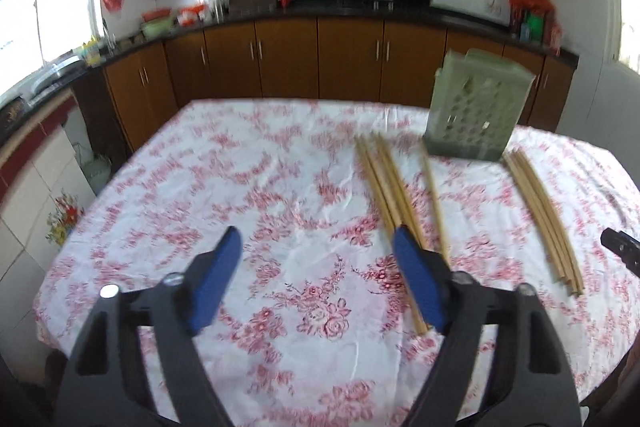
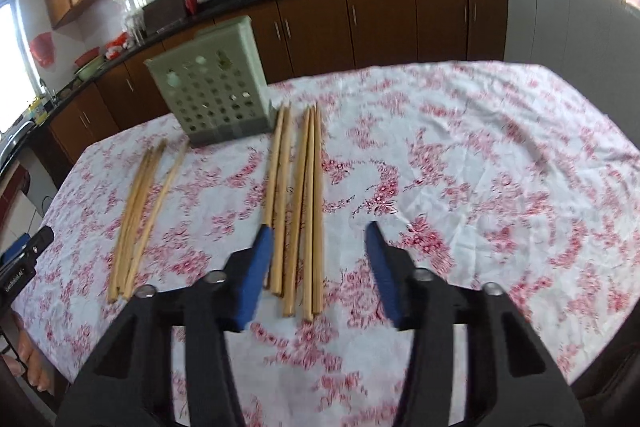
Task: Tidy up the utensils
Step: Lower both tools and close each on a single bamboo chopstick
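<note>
While my two grippers hang over the flowered tablecloth (image 1: 280, 155), I count two loose groups of wooden chopsticks and one green perforated holder (image 1: 476, 107).

Farthest left, my left gripper (image 1: 316, 247) has its blue pads parted, with only bare cloth between them. Its right pad (image 1: 416, 279) sits in front of the near ends of the left group of chopsticks (image 1: 384, 183); I cannot tell whether it touches them. That group is about five sticks, four bunched and one lying a little apart to the right; blur makes the count uncertain.

Next comes the holder, standing upright at the far side of the table, just beyond both groups.

Right of it lies the right group of chopsticks (image 2: 300, 195), five sticks side by side. My right gripper (image 2: 318, 231) is parted and grasps nothing; its left pad (image 2: 256, 267) overlaps the leftmost stick, and two or three sticks lie in the gap, unpinched.
</note>
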A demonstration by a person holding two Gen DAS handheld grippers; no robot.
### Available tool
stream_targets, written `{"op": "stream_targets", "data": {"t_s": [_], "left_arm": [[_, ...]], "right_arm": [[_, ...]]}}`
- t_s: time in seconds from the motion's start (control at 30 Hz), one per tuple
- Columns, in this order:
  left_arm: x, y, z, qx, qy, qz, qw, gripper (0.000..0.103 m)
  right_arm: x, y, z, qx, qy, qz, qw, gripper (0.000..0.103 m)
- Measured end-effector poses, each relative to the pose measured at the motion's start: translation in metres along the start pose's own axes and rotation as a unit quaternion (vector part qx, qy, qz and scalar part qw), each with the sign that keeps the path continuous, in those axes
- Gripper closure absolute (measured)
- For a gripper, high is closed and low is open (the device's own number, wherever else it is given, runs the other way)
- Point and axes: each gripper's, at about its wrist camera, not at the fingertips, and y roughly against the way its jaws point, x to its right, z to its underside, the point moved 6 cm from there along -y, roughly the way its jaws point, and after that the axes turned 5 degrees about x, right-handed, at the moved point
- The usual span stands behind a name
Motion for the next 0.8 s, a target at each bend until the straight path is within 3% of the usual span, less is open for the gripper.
{"op": "stream_targets", "data": {"t_s": [0.03, 0.23, 0.4, 0.6, 0.8], "left_arm": [[0.0, -0.01, 0.001, -0.016, 0.005, 0.006, 0.9998, 0.04], [0.001, -0.05, 0.009, -0.075, 0.046, 0.053, 0.9947, 0.054], [0.019, -0.065, 0.013, -0.096, 0.044, 0.089, 0.9905, 0.064], [0.041, -0.073, 0.013, -0.108, 0.027, 0.115, 0.9872, 0.07], [0.046, -0.079, 0.015, -0.118, 0.005, 0.101, 0.9879, 0.076]], "right_arm": [[0.001, -0.008, -0.001, -0.009, 0.001, 0.002, 1.0, 0.068], [0.0, -0.046, 0.005, -0.07, -0.002, -0.011, 0.997, 0.084], [0.003, -0.056, 0.006, -0.076, 0.001, -0.013, 0.997, 0.095], [0.007, -0.062, 0.001, -0.063, 0.011, 0.01, 0.998, 0.095], [0.007, -0.061, 0.001, -0.061, 0.015, 0.013, 0.998, 0.095]]}}
